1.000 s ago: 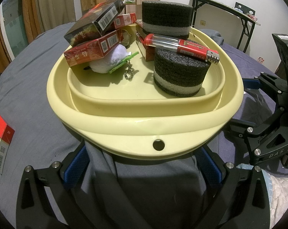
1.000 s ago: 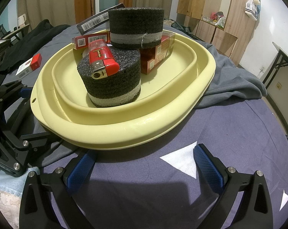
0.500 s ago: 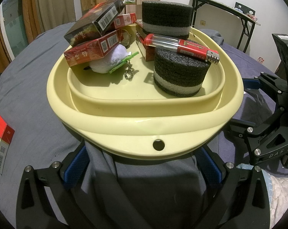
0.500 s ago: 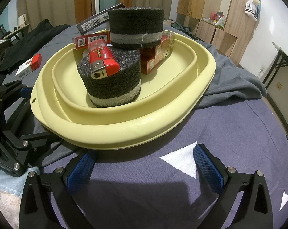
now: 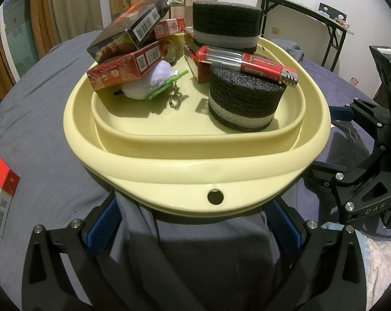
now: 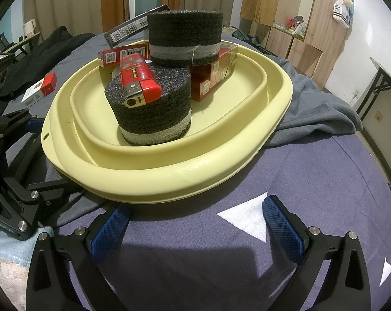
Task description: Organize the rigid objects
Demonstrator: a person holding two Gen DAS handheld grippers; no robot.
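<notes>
A pale yellow basin [image 5: 195,173] [image 6: 169,178] stands on grey cloth over a blue-covered surface. Inside it are two black foam cylinders [image 5: 244,101] [image 6: 154,108], with a red lighter [image 5: 250,64] [image 6: 138,80] lying on the near one. Red and black boxes [image 5: 125,70] [image 6: 213,75] are stacked at the back, over a white plush keychain [image 5: 143,83]. My left gripper [image 5: 193,225] stands open just below the basin's near rim. My right gripper [image 6: 195,220] is also open, in front of the basin's edge, holding nothing.
A red and white box [image 5: 1,194] [image 6: 40,88] lies on the cover left of the basin. Grey cloth [image 6: 317,108] spreads out from under the basin. A folding table [image 5: 312,13] and wooden cabinets [image 6: 286,7] stand behind. White paper scraps [image 6: 247,217] lie near my right gripper.
</notes>
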